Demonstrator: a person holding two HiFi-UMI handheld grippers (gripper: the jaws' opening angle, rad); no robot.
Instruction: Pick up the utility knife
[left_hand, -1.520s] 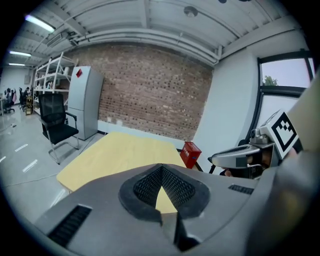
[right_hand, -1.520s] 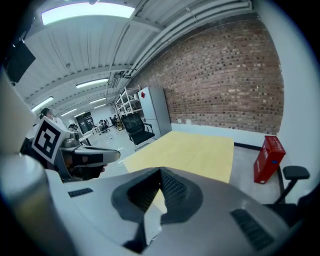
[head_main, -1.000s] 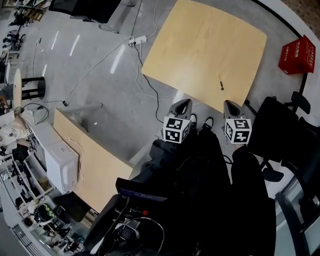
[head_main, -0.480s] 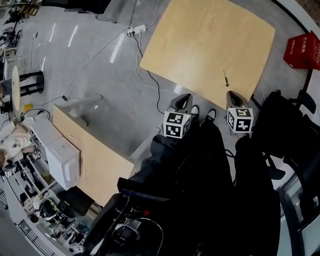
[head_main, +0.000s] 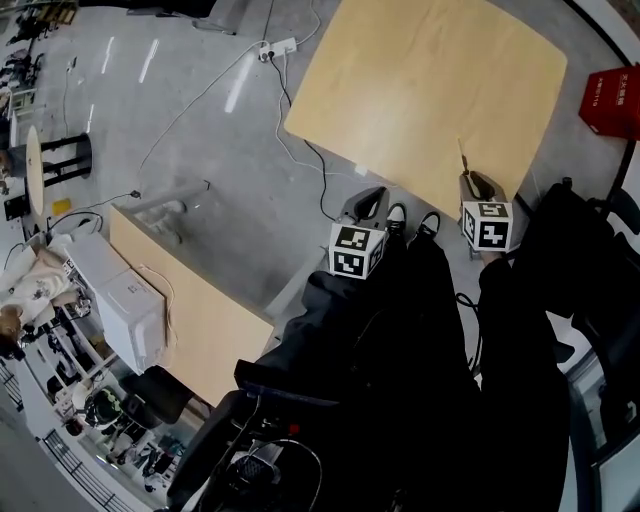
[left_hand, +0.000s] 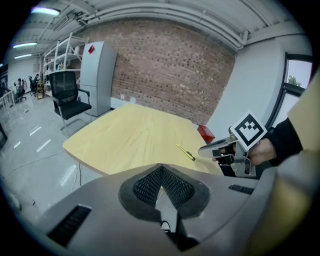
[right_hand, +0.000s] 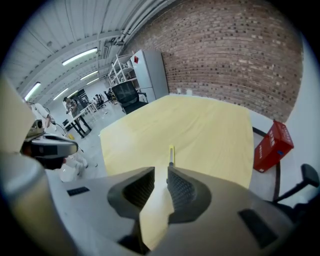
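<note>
The utility knife, slim and yellow with a dark end, lies on the light wooden table near its front edge. My right gripper hangs just short of the knife, its jaws a little open with nothing between them. In the right gripper view the knife lies straight ahead of the right gripper, just past its tips. My left gripper is off the table's front edge, left of the knife, shut and empty. The left gripper view has the left gripper, the knife and the right gripper.
A red box sits on the floor right of the table. A power strip with cables lies on the floor to the left. A second wooden table stands lower left. Black office chairs crowd the right side.
My right gripper has moved forward over the table's front edge and closed in on the knife. The left gripper has stayed roughly where it was.
</note>
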